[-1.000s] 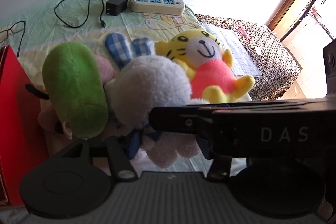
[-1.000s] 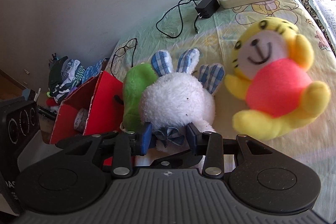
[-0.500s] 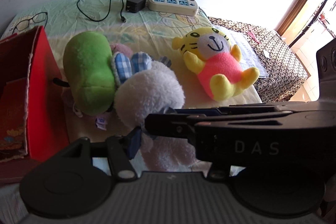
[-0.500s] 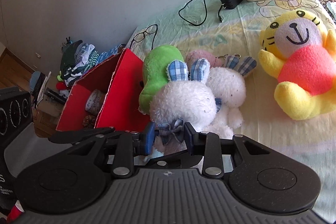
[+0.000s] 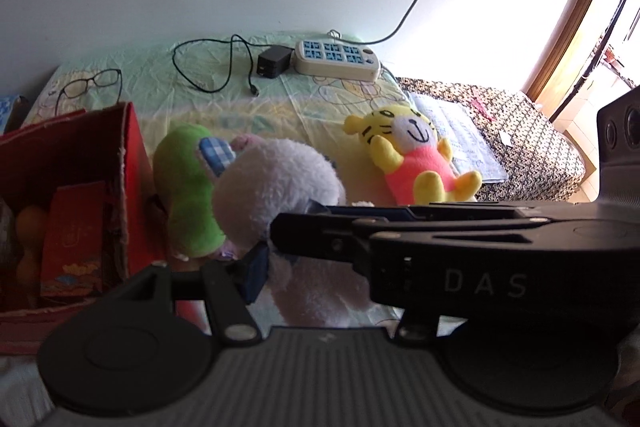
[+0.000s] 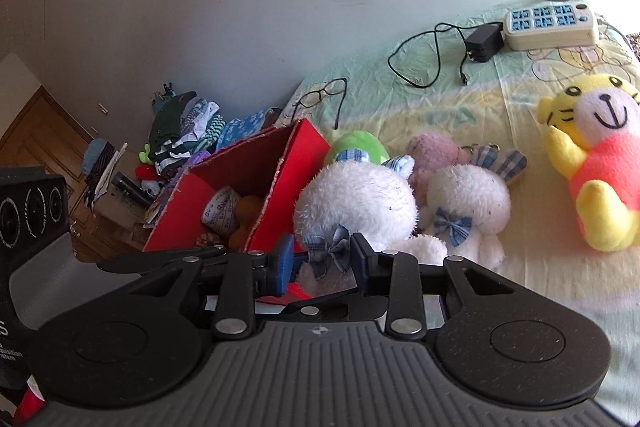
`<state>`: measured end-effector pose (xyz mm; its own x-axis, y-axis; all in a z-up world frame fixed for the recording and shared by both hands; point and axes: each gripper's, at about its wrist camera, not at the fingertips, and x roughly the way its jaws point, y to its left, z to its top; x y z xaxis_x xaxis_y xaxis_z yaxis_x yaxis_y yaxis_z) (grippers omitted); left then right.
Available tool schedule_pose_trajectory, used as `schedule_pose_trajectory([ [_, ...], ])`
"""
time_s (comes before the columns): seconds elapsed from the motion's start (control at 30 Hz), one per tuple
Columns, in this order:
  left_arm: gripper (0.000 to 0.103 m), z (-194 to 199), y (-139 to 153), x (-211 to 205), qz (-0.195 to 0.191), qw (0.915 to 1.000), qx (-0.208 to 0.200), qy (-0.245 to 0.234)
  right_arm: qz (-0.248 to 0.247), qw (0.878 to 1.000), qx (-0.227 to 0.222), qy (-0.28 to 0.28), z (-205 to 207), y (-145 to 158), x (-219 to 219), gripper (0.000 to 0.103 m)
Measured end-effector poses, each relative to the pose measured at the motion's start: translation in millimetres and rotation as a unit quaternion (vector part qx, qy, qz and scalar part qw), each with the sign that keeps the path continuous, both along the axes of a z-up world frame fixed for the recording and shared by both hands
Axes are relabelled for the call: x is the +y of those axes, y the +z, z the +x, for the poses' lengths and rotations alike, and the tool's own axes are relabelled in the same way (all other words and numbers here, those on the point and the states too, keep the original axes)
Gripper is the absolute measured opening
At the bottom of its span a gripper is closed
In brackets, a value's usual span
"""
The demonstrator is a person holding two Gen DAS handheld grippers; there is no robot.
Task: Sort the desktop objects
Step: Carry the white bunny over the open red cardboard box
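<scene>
I am clamping my right gripper (image 6: 322, 261) on the white rabbit plush (image 6: 356, 205), its blue pads pinching the body on either side of the plaid bow low in the middle of the right wrist frame. My left gripper (image 5: 304, 263) is gripping the same white rabbit plush (image 5: 276, 183) from the other side; in the left wrist frame the right gripper's black arm is crossing in front from the right, hiding one of my left fingers, while the blue pad of the other is pressing into the fur at lower centre.

Just left of the rabbit in both frames the open red box (image 6: 256, 163) is standing, with an orange object and a paper item inside. Behind the rabbit a green plush (image 6: 356, 145) is lying against the box's corner, and a pink plush (image 6: 432, 151) is sitting to its right. A second, smaller white rabbit (image 6: 468, 203) with plaid ears and a blue bow is lying right beside the one I am holding. Further right a yellow tiger plush (image 6: 596, 151) in a pink shirt is lying well apart on the pale printed sheet (image 6: 500, 95). In the upper part of the frame glasses (image 6: 320, 93), a black adapter (image 6: 482, 41) with its cord and a white power strip (image 6: 548, 23) are resting near the wall.
</scene>
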<state>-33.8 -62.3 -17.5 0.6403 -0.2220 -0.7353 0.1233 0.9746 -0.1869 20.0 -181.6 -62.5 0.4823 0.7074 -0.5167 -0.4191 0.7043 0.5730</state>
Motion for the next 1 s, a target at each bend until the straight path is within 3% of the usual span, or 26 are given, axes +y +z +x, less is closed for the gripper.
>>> schedule_pose_trajectory([
  [0.47,0.054,-29.8,49.6,100.4,0.007,0.9967,-0.081,0.007,0.009,0.997,-0.082,-0.003,-10.9,49.4,97.1,0.035],
  [1.0,0.055,-63.9,46.3,215.2,0.026,0.9969,-0.074,0.013,0.026,0.997,-0.079,-0.002,-28.9,38.9,210.6,0.035],
])
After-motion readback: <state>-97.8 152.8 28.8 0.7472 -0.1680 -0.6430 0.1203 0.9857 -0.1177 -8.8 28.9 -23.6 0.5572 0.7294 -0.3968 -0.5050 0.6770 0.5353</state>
